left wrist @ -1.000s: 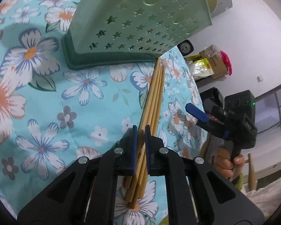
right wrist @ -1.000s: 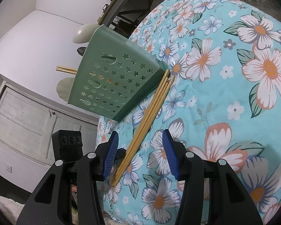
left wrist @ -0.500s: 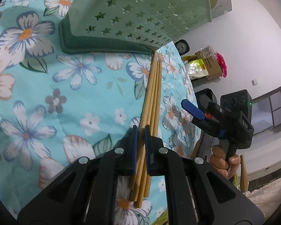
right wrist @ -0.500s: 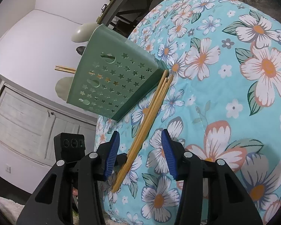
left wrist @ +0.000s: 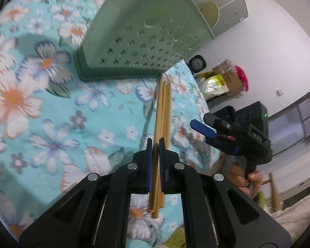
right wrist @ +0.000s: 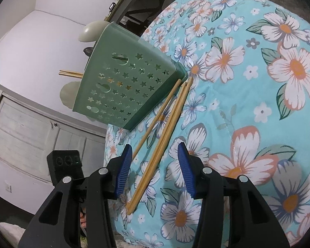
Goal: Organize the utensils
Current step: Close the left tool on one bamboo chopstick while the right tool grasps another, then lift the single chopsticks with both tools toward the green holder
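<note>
One chopstick [left wrist: 155, 150] is clamped between the nearly closed jaws of the left gripper [left wrist: 155, 161] at lower centre. The right gripper [right wrist: 155, 165] stands half open, empty, over the remaining chopsticks [right wrist: 165, 132]. The clamped stick is best raised level, then inserted into the green holder [left wrist: 142, 35] at upper centre.

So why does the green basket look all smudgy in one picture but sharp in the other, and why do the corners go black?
Left wrist view: the green basket and the flowered cloth are smeared by motion blur, while the left gripper stays crisp. Right wrist view: the basket and chopsticks look sharp. Both views: the fisheye lens bends straight lines and leaves dark corners.
</note>
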A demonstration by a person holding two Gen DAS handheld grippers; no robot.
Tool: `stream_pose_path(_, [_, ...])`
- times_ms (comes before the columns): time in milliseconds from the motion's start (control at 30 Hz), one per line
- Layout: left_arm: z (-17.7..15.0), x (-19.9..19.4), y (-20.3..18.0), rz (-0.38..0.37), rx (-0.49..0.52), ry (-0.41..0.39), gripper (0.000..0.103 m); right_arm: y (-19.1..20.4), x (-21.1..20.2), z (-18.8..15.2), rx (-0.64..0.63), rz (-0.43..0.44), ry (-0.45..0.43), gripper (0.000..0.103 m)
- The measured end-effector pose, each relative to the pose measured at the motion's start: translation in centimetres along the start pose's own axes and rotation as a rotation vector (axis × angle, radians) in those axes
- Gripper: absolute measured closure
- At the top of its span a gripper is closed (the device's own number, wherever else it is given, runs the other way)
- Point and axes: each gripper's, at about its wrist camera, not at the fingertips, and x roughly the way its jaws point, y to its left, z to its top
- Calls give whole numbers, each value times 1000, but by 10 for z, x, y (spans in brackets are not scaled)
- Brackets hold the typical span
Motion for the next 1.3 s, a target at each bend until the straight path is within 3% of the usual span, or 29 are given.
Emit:
stream_pose_path(167, [-1,-8,-3,94,74,-24,98,-4,13,5,44,-12,12,57])
stream_pose_path(367, [-6,-9,4,168,98,-29,98,-16,37,21,119,-43,31,70])
stream_pose_path(533, [-9,-9,13,183,82,-20,103,-21,48,25,133,-61,31,83])
stream_pose_path(600, [-10,-11,15,184,79,-22,103,-23,49,25,140,-57,29,93])
stream_pose_path(1033, [-7,-9,8,215,112,-18,103,-37,26,7,205,2,31,95])
stream_pose_path(1167, [-5,-7,0,228,154,-13,80,-43,11,0,212,-6,29,95])
stream_pose_path(1300, [-5,7,-7,288,215,34,79,-45,-1,-6,214,-12,30,94])
